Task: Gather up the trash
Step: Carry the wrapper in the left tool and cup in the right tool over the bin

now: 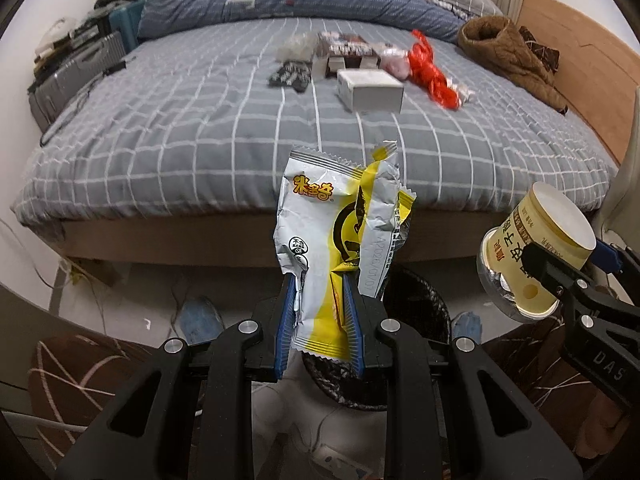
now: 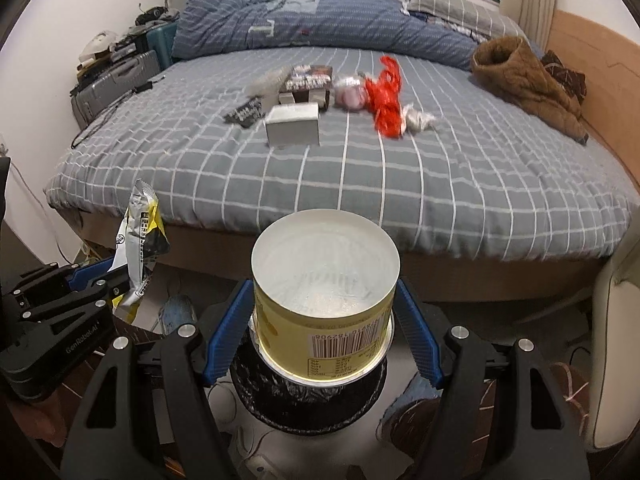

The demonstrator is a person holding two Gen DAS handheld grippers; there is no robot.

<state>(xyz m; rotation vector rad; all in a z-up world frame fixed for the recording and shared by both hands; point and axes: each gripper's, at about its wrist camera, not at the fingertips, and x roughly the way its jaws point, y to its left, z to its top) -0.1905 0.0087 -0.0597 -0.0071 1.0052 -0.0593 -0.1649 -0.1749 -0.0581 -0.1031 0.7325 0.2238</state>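
My left gripper point(image 1: 320, 284) is shut on a crumpled white and yellow snack wrapper point(image 1: 320, 208), which stands up from the jaws. My right gripper point(image 2: 324, 292) is shut on a pale yellow paper tub point(image 2: 324, 264) with a barcode, its foil end toward the bed. Below both sits a bin with a black liner point(image 2: 304, 404), partly hidden by the tub. In the left wrist view the tub point(image 1: 536, 232) hangs at the right. On the bed lie a white box point(image 1: 370, 90), a red plastic bag point(image 1: 430, 72), a dark packet point(image 1: 290, 74) and other scraps.
The grey checked bed point(image 1: 200, 140) fills the view ahead, with a blue quilt point(image 1: 280, 0) at its head. A brown jacket point(image 1: 508, 52) lies at its right side. Suitcases point(image 1: 80, 60) stand on the left. Blue slippers point(image 1: 198, 316) and cables lie on the floor beside the bin.
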